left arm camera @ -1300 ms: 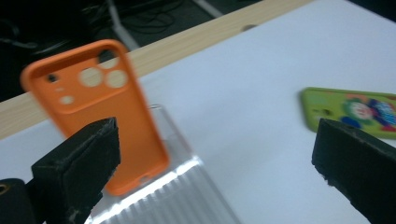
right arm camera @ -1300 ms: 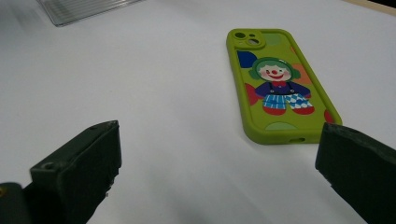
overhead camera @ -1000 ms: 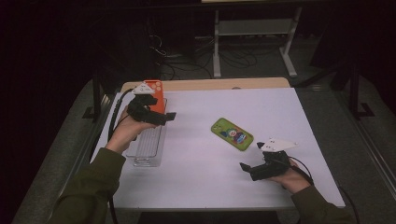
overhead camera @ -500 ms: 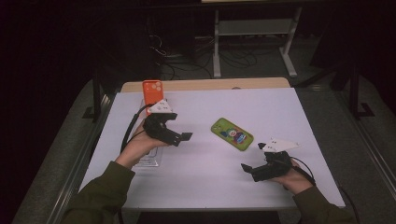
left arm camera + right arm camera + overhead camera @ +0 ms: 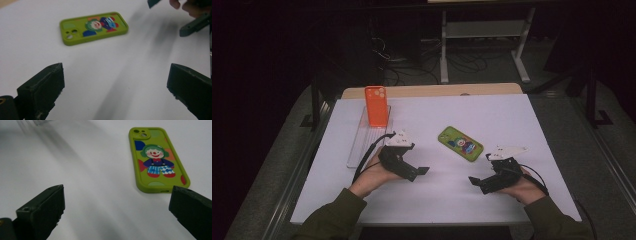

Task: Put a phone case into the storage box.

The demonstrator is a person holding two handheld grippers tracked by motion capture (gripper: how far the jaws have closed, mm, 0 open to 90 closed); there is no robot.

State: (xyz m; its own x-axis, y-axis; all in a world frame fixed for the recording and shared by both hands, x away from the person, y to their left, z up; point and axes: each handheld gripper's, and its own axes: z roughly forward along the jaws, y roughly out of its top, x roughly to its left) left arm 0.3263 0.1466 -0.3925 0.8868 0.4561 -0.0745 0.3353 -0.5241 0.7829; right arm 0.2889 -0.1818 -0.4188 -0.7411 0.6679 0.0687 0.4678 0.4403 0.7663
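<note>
Since the orange case [image 5: 376, 105] stood racked, my left gripper [image 5: 419, 171] swung, jaws apart, toward the green case [image 5: 460, 144] lying diagonally up-right.

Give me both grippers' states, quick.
Left gripper: open, holding nothing, over the table, aimed at the green case.
Right gripper: open, holding nothing, near the green case.

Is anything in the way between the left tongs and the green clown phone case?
Nothing visible: bare white table lies between the open left tongs and the green clown phone case, which lies flat ahead of them.
</note>
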